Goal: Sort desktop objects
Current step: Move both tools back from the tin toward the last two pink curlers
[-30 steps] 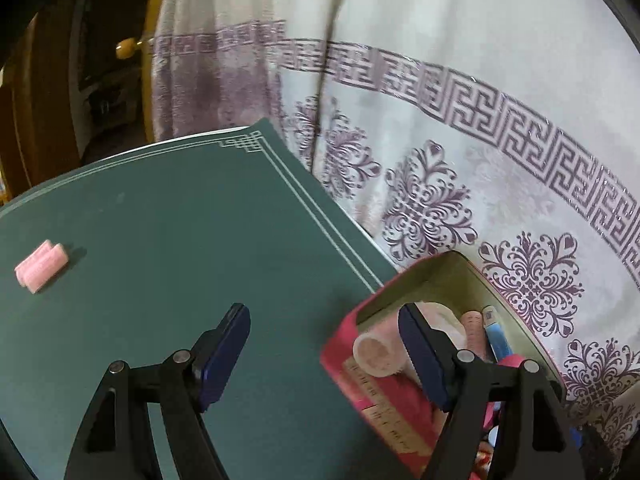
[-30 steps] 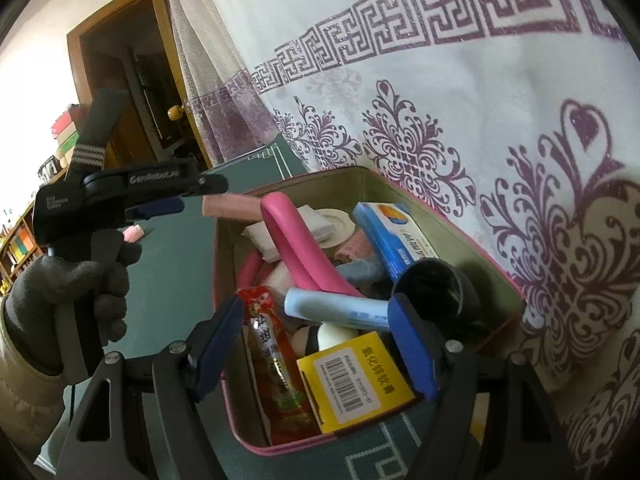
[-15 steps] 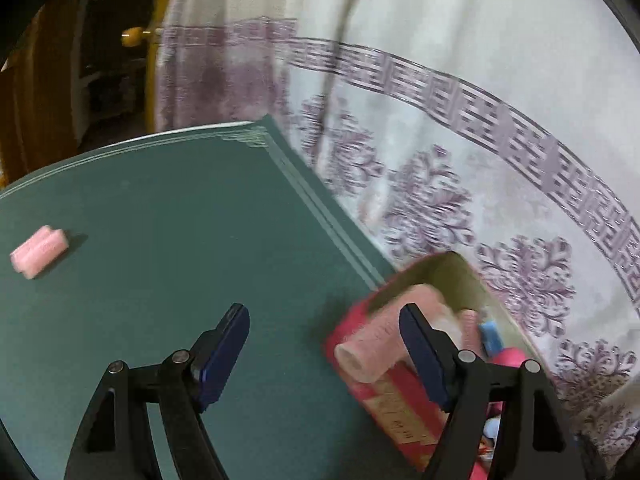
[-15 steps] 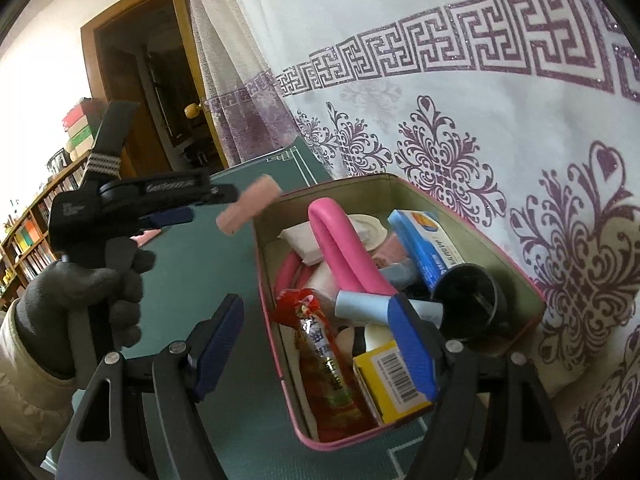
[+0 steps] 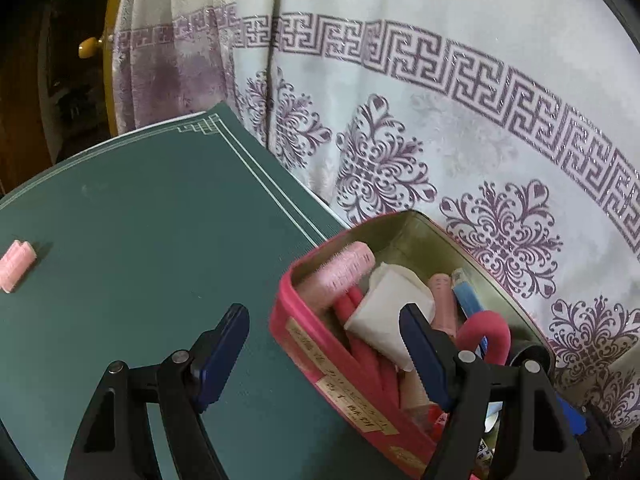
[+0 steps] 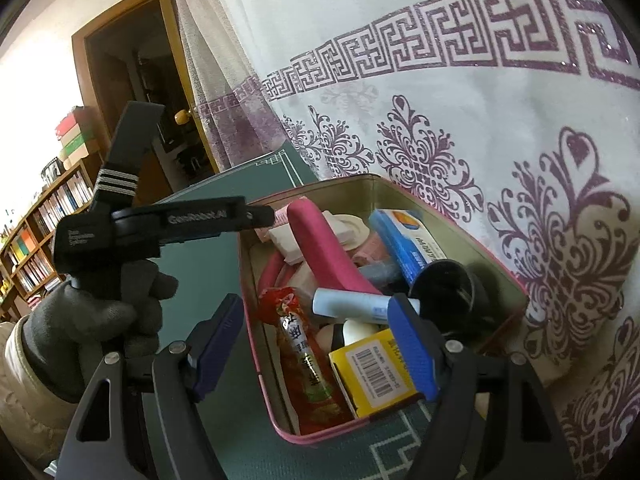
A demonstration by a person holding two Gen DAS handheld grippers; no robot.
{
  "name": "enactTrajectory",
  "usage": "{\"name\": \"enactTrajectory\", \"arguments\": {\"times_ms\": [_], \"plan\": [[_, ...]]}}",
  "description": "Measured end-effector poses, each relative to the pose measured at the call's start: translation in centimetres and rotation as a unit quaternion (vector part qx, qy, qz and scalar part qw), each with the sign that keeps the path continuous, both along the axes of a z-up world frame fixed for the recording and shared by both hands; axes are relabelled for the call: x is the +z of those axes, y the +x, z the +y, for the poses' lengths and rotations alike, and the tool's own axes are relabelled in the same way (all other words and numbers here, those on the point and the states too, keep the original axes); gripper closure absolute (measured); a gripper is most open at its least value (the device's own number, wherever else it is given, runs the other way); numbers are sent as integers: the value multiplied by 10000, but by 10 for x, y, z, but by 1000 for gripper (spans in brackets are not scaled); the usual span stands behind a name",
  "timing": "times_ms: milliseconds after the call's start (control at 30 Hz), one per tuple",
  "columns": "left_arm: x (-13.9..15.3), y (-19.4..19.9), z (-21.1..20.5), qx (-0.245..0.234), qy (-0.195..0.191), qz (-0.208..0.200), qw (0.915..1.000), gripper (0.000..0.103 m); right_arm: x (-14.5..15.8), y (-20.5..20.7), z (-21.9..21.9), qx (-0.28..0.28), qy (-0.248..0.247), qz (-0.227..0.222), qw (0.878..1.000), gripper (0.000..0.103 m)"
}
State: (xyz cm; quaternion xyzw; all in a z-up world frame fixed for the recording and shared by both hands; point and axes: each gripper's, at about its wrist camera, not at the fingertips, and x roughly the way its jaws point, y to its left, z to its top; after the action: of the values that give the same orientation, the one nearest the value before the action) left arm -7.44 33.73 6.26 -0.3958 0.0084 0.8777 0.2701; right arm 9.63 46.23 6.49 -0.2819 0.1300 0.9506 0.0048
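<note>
On the green surface sits the full pink tin with a pink roller just dropped inside, so the wide-open, empty left tool should next fetch the last small roller.

The left gripper bears "GenRobot.AI" along its side. A barcode sits on the yellow box. Paper labels on the tin and the red packet carry characters too small to read.

Tin right of roller on table.
</note>
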Motion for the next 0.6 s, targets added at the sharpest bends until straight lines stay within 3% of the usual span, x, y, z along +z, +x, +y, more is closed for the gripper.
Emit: {"name": "enactTrajectory", "arguments": {"times_ms": [300,600], "plan": [[0,-9,-45,455,-63,-27,9989,24,6,-2,-10,128,29,61,9999,25],[-1,-22,-149,1495,-279,-67,9883,24,16,-25,-55,830,105,104,9964,24]]}}
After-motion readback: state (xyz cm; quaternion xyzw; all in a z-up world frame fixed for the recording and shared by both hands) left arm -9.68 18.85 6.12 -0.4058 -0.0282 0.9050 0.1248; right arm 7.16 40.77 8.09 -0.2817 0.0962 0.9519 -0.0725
